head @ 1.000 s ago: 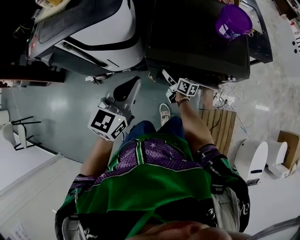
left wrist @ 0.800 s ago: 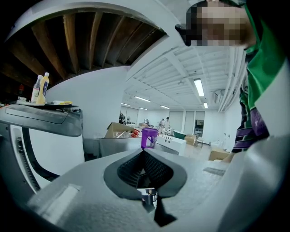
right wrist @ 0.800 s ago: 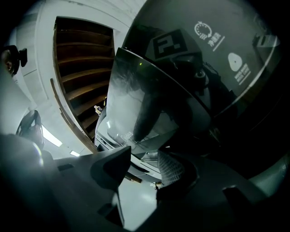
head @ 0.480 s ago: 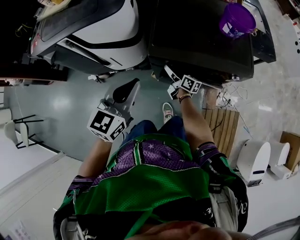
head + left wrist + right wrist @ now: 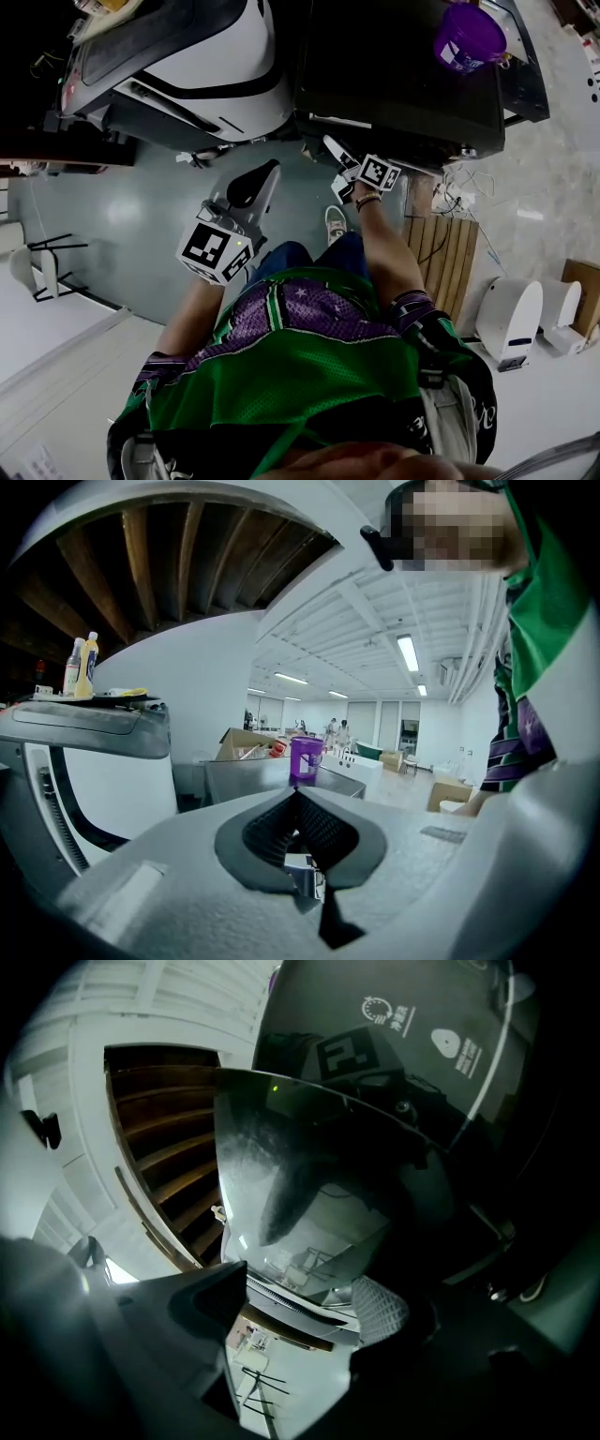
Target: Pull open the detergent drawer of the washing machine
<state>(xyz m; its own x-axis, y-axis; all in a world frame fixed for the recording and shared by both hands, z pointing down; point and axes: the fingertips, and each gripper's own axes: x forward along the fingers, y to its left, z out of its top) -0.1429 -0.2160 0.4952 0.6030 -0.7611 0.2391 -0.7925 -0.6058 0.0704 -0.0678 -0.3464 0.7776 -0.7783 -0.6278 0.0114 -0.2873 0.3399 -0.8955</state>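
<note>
The washing machine (image 5: 394,84) is the big dark box at the top middle of the head view. The right gripper (image 5: 336,167) reaches up to its front edge, just under a thin pale strip there.

In the right gripper view the detergent drawer (image 5: 300,1176) is a shiny grey panel in the middle of the picture. Its long side runs from the top down to the bottom, and its low end pokes in between the two jaws of the right gripper (image 5: 295,1297). The dark pad on the left and the dotted pad on the right each sit right at an edge of the drawer, so the jaws look closed on it. Up and to the right of the drawer is the machine's dark, glossy front (image 5: 441,1072) with small white signs on it.

The left gripper (image 5: 262,178) is lower and more to the left in the head view, over the grey floor (image 5: 141,216), well apart from the washing machine. In its own view the left gripper (image 5: 300,803) has its jaws pressed together with nothing in them.

A purple cup (image 5: 467,37) stands on top of the washing machine at the upper right. I cannot tell what is in it. It shows again in the middle of the left gripper view (image 5: 305,759). A white machine (image 5: 187,66) sits at the upper left, and two bottles (image 5: 82,663) stand on top of it.
</note>
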